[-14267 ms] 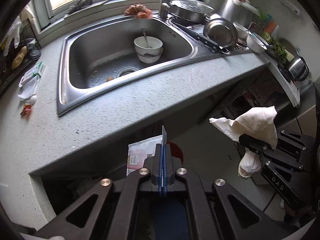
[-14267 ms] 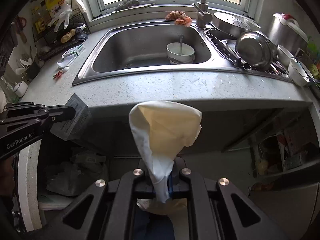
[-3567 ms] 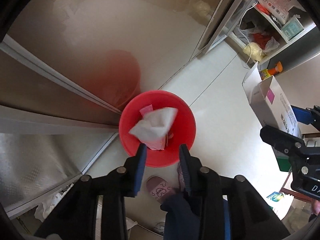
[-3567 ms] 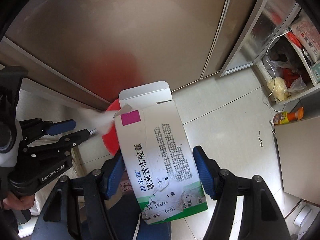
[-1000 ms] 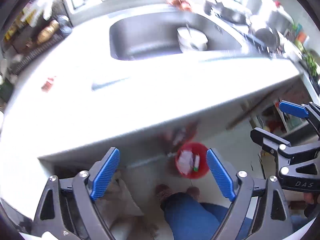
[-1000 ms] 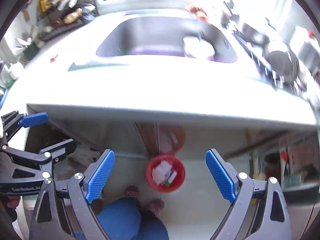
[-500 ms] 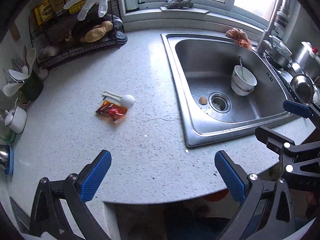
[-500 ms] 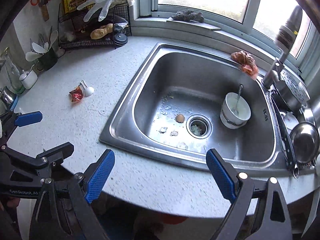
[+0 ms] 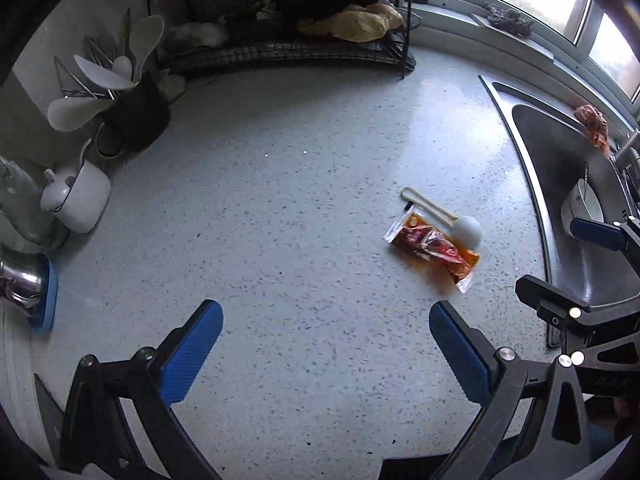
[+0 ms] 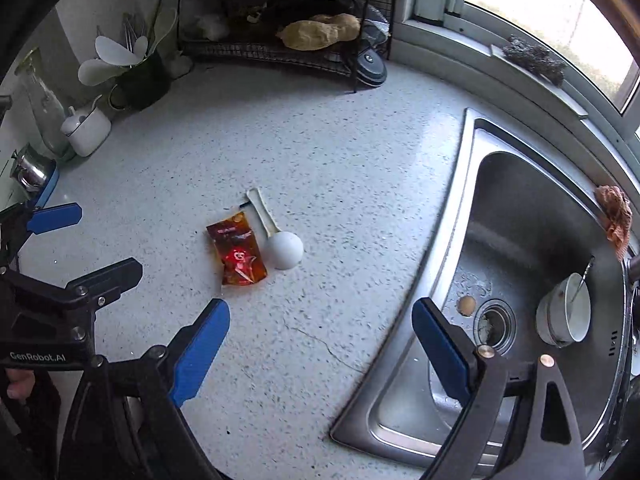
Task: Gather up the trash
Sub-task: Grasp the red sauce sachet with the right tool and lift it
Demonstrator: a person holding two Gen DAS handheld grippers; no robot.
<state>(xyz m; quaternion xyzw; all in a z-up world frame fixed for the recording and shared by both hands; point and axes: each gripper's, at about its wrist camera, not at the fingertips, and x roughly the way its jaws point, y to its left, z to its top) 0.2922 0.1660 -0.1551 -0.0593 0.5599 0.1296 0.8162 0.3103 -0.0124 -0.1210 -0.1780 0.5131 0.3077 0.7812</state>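
A red-orange sauce packet (image 9: 434, 248) (image 10: 237, 254) lies flat on the speckled grey counter (image 9: 280, 216) (image 10: 340, 184), with a white plastic spoon (image 9: 448, 218) (image 10: 278, 240) touching its edge. My left gripper (image 9: 326, 326) hovers above the counter, open and empty; the packet sits just beyond its right finger. My right gripper (image 10: 320, 322) is also open and empty, over the counter's edge by the sink, with the packet just past its left finger.
A steel sink (image 10: 532, 280) holds a white bowl (image 10: 566, 314), food scraps and an eggshell (image 10: 466, 305). Along the back stand a black wire rack (image 9: 288, 40), a utensil holder (image 9: 132, 108), a white sugar pot (image 9: 78, 196) and a kettle (image 9: 20, 280).
Both grippers have swung left across the counter away from the sink. The packet and spoon now lie much closer, just ahead of the fingers. Both stay open.
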